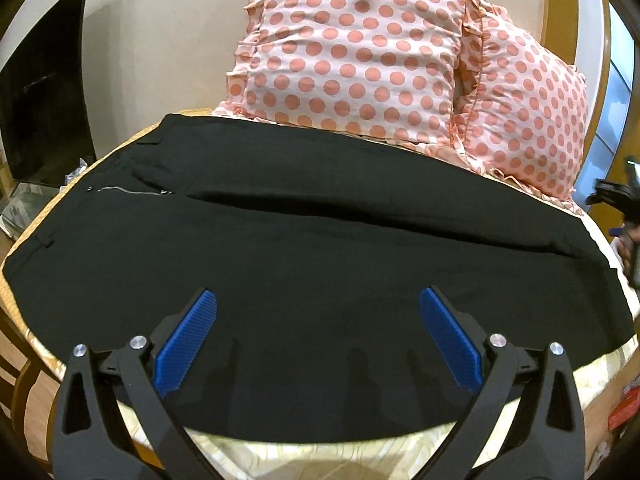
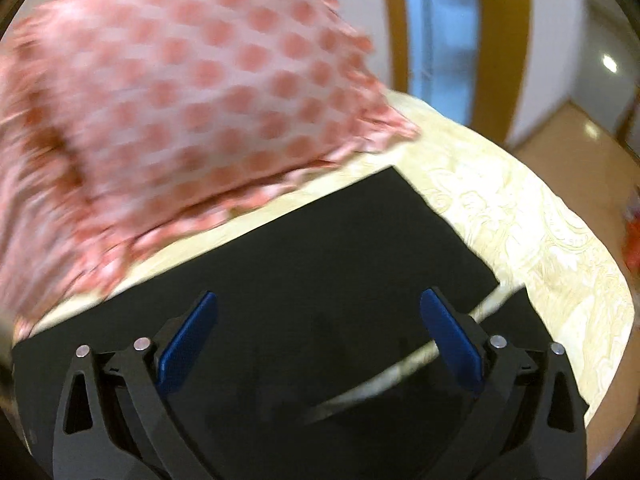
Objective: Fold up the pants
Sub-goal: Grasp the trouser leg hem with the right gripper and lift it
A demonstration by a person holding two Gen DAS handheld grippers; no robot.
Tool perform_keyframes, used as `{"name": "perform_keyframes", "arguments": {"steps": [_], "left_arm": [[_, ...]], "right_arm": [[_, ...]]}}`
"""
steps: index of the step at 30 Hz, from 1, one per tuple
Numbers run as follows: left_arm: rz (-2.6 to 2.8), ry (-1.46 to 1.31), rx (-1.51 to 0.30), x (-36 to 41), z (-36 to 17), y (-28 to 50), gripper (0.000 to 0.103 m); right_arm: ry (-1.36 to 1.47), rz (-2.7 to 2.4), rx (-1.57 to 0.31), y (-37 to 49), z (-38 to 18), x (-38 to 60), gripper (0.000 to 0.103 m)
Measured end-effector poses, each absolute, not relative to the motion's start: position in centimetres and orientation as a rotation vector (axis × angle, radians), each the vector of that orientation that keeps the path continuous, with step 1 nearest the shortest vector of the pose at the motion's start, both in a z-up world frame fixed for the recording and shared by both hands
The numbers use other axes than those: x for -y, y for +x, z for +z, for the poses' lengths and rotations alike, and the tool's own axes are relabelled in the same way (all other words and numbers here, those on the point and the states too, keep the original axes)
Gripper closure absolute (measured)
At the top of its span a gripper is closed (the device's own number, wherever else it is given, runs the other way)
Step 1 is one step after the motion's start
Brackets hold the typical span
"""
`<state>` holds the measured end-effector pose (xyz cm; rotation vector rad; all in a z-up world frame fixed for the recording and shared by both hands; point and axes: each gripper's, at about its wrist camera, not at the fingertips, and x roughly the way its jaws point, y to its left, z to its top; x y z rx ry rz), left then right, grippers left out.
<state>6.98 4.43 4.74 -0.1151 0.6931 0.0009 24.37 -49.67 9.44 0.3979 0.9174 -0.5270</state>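
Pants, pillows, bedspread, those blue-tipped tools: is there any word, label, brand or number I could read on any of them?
None: no readable text in either view.
Pants: plain black, only a zip line, no label showing.
Pillows: dots only.
Bedspread: woven pattern, no letters.
Left gripper and right gripper: no markings on the fingers.
Red item at the floor edge: too small and blurred to read.

A home bedroom. Two polka-dot pillows (image 1: 360, 52) lie on a bed (image 2: 540, 240) with a cream patterned cover. A dark TV (image 1: 44, 92) stands upper left.
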Motion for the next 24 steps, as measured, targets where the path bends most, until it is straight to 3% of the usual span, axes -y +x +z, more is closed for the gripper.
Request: {"name": "perform_keyframes", "arguments": {"steps": [1, 3, 12, 17, 20, 22, 24], "left_arm": [[-0.001, -0.11, -0.694, -4.3, 4.6, 7.3, 0.002], [-0.001, -0.097, -0.697, -4.1, 4.4, 7.9, 0.002], [-0.002, -0.051, -0.725, -3.5, 3.3, 9.4, 0.002], [-0.009, -0.063, -0.749, -3.6, 2.7, 9.7, 0.002], [-0.012, -0.067, -0.751, -3.6, 2.7, 9.7, 0.002], [-0.017, -0.072, -0.751, -3.6, 2.7, 9.6, 0.002], [-0.021, -0.075, -0.75, -3.5, 2.7, 9.2, 0.002]], "right_arm": [[0.391, -0.561, -0.933, 25.6, 9.0, 50.3, 0.022], [0.385, -0.622, -0.966, 28.1, 8.0, 51.4, 0.032], [0.541, -0.801, -0.987, 33.4, 4.5, 54.6, 0.035], [0.451, -0.813, -0.976, 32.9, 3.9, 54.2, 0.053], [0.487, -0.757, -0.927, 31.4, 3.9, 55.0, 0.073], [0.57, -0.689, -0.878, 29.9, 4.1, 55.7, 0.093], [0.662, -0.599, -0.797, 28.0, 4.5, 56.4, 0.099]]}}
